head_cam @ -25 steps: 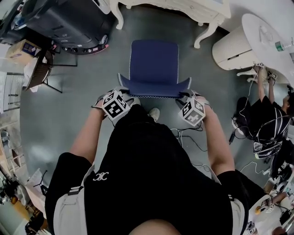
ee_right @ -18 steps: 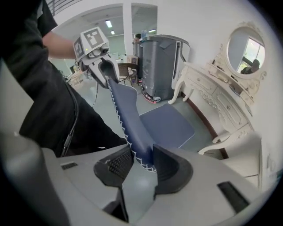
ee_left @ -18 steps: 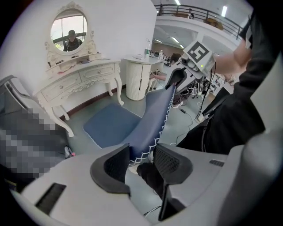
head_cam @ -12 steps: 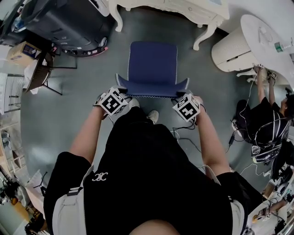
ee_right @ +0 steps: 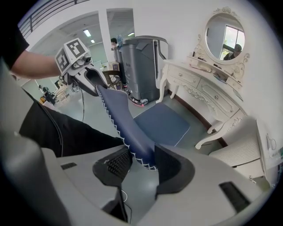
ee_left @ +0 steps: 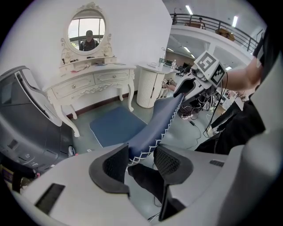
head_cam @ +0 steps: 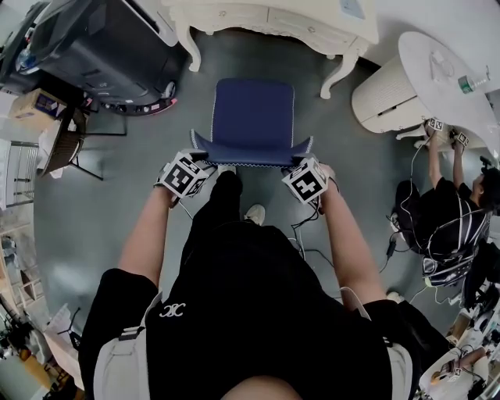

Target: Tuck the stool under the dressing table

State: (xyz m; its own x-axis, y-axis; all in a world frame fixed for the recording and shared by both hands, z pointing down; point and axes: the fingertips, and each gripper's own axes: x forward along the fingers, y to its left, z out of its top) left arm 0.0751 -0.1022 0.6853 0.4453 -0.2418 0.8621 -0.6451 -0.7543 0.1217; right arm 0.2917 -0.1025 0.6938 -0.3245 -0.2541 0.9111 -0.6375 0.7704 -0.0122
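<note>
The blue stool (head_cam: 254, 109) stands on the grey floor just in front of the white dressing table (head_cam: 266, 19); its seat's far edge is near the table's legs. Its low backrest (head_cam: 251, 152) faces me. My left gripper (head_cam: 199, 156) is shut on the backrest's left end, and the padded edge (ee_left: 163, 119) runs between its pads. My right gripper (head_cam: 301, 162) holds the right end; its jaws are opening slightly, with the stitched edge (ee_right: 121, 123) still pressed between the pads. The mirror (ee_left: 87, 30) rises above the table top.
A dark grey machine (head_cam: 101, 47) stands left of the dressing table. A white ribbed round cabinet (head_cam: 383, 98) stands to its right. A person (head_cam: 449, 226) sits on the floor at the right. Cables (head_cam: 312, 234) trail near my feet. A small folding chair (head_cam: 70, 125) is at the far left.
The stool and both grippers have moved toward the dressing table. My legs have stepped forward behind it. Both grippers have rolled a little on the backrest.
</note>
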